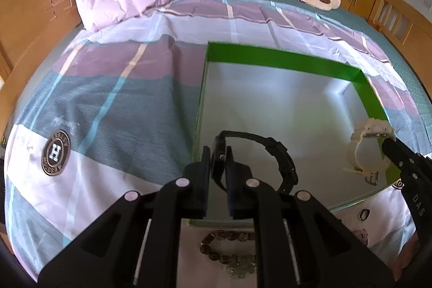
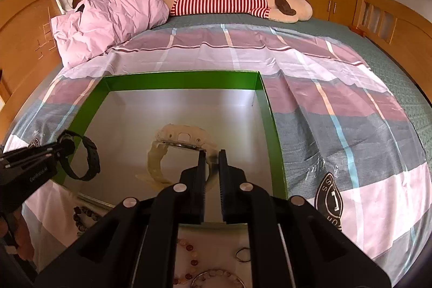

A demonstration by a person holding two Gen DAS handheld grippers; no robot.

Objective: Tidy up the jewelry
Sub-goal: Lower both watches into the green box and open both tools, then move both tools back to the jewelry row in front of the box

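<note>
My left gripper (image 1: 218,155) is shut on the case of a black watch (image 1: 283,161), whose strap loops out to the right over the near left corner of a green box (image 1: 270,58) with a silver inside. My right gripper (image 2: 210,153) is shut on a white watch (image 2: 178,136) and holds it over the silver floor of the green box (image 2: 183,77). Each wrist view shows the other hand's load: the white watch (image 1: 370,136) hangs from the right gripper (image 1: 387,143), and the black watch (image 2: 86,155) from the left gripper (image 2: 63,146).
The box lies on a plaid bedspread (image 1: 121,99). Loose on the cloth in front of it are a bead bracelet (image 1: 229,255), a small ring (image 2: 243,254), pink beads (image 2: 189,253) and dark beads (image 2: 81,215). A pink pillow (image 2: 113,15) and a striped plush toy (image 2: 221,0) lie at the far end.
</note>
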